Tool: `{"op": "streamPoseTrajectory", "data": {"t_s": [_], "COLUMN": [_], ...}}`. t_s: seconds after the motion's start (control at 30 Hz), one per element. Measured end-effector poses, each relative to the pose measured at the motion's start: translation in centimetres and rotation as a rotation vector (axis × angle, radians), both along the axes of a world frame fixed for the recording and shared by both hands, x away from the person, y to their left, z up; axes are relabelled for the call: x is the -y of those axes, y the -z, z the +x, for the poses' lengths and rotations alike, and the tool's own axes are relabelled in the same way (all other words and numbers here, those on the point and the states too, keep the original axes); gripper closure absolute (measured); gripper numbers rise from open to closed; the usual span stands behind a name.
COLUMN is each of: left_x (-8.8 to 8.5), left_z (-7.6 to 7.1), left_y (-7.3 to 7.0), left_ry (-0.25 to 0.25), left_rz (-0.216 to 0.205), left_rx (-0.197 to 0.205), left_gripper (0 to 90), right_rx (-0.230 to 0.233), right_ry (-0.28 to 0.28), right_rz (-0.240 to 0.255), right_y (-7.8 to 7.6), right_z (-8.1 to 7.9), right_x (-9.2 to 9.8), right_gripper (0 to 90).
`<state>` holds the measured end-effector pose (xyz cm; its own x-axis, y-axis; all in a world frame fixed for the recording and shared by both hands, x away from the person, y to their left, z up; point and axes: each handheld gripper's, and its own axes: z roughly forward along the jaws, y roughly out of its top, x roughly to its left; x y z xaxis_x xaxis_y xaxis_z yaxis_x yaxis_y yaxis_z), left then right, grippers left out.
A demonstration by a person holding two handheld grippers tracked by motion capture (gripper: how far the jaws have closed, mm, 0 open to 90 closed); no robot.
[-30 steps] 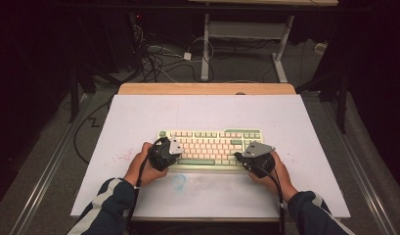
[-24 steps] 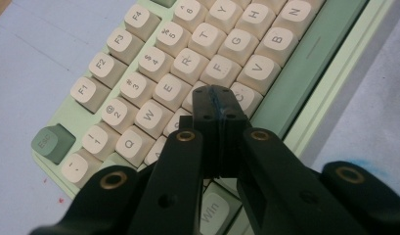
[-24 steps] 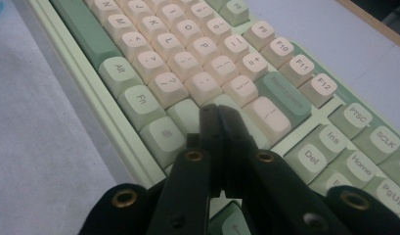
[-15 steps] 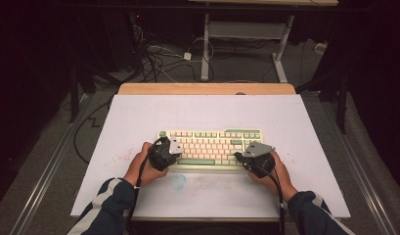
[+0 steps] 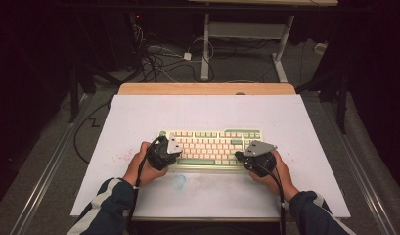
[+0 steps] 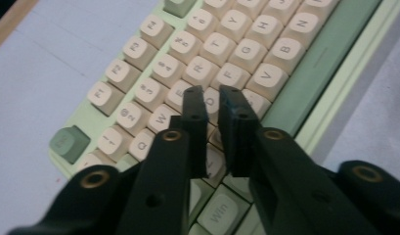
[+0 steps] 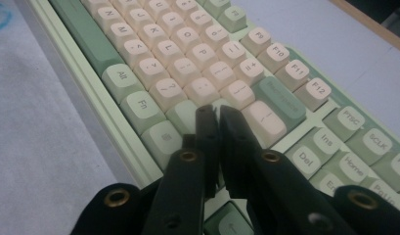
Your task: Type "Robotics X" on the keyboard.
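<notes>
A pale green keyboard with cream keys lies across the white mat. My left gripper hovers over its left end, above the letter keys. Its jaws have just been opening and stand a narrow gap apart with nothing between them. My right gripper is over the right end, near the green enter key. Its jaws have also just been opening, by a thin slit, and hold nothing. A hand holds each gripper from the near side.
The white mat covers a wooden table whose far edge shows. A blue smudge marks the mat in front of the keyboard. Cables and a metal table frame are on the floor beyond.
</notes>
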<state>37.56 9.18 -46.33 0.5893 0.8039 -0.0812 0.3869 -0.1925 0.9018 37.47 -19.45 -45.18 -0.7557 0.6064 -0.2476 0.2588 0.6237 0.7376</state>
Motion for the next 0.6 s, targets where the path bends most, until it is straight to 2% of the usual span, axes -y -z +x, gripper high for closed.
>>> {"op": "streamPoseTrajectory", "data": {"t_s": [0.17, 0.33, 0.47, 0.53, 0.6], "left_x": [-0.2, -0.2, -0.2, -0.1, -0.1], "left_z": [-0.1, -0.2, -0.3, -0.3, -0.2], "left_y": [-0.5, -0.8, -0.9, -0.9, -0.9], "left_ry": [-0.018, -0.03, -0.035, -0.045, -0.053], "left_rz": [-0.036, -0.052, -0.06, -0.063, -0.066], "left_rx": [0.047, 0.075, 0.091, 0.105, 0.11], "left_gripper": [66.0, 56.3, 47.5, 39.2, 32.3], "right_rx": [0.015, 0.04, 0.071, 0.088, 0.098], "right_ry": [0.009, 0.024, 0.042, 0.058, 0.07], "right_rz": [0.031, 0.05, 0.072, 0.078, 0.08], "right_y": [-0.7, -1.2, -1.6, -1.6, -1.6], "right_z": [0.0, -0.1, -0.2, -0.2, -0.1], "right_x": [0.3, 0.5, 0.6, 0.7, 0.7], "right_gripper": [83.0, 73.9, 61.7, 51.7, 45.2]}}
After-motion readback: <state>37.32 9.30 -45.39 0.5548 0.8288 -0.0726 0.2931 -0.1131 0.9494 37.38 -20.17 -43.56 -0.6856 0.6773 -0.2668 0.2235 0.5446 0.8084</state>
